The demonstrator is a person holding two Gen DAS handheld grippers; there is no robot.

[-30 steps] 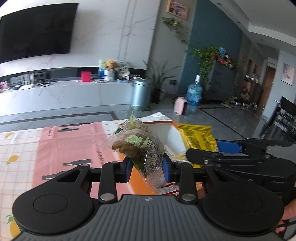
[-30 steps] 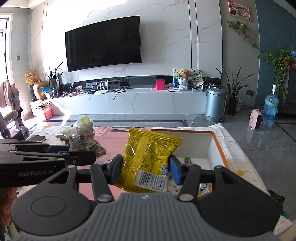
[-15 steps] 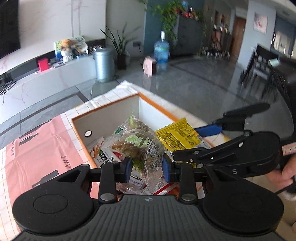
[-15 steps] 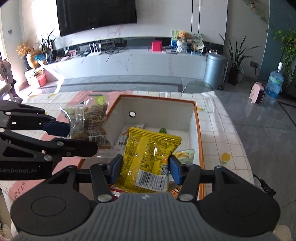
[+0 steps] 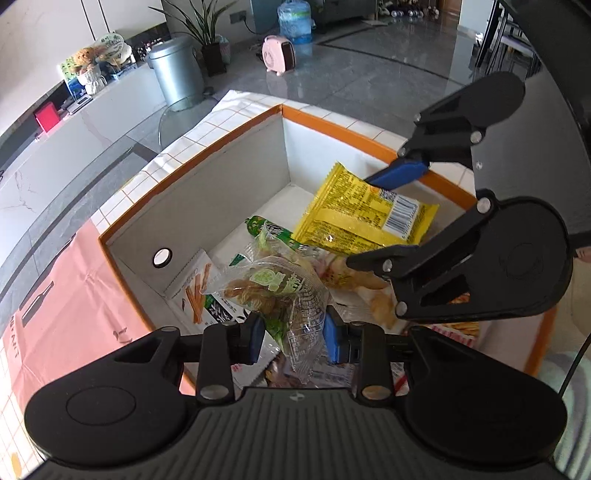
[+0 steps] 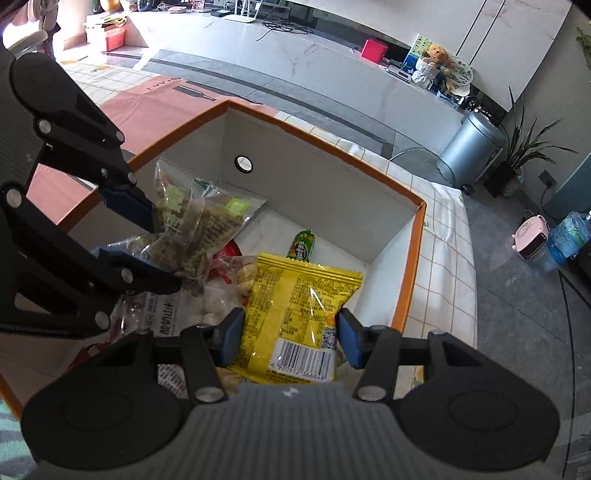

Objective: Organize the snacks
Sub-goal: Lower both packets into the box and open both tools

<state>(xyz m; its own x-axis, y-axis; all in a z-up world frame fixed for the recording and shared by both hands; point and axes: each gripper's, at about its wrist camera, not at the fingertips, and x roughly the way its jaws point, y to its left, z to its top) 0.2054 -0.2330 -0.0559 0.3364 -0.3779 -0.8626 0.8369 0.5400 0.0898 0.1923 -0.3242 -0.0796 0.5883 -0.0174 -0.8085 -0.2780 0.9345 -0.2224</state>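
- A pink printed cloth [image 6: 147,107] lies on the white grid-patterned tablecloth [image 6: 447,266] toward the table's far-left side.
- A round silver metal trash bin [image 6: 471,149] stands on the grey floor beyond the table's far edge.
- A green potted plant [image 6: 521,155] stands just beside the bin.
- A small pink heater [image 5: 279,53] sits near a blue water jug [image 5: 293,16].
- A red box [image 6: 373,48] and a brown teddy bear [image 6: 436,53] rest on the long white marble console [image 6: 295,62].

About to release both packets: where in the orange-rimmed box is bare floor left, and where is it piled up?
Bare white floor shows in the box far corner, bordered by the two white walls, the green snack and the yellow packet. The near side, under the left gripper and its clear packet, is heaped with snacks.
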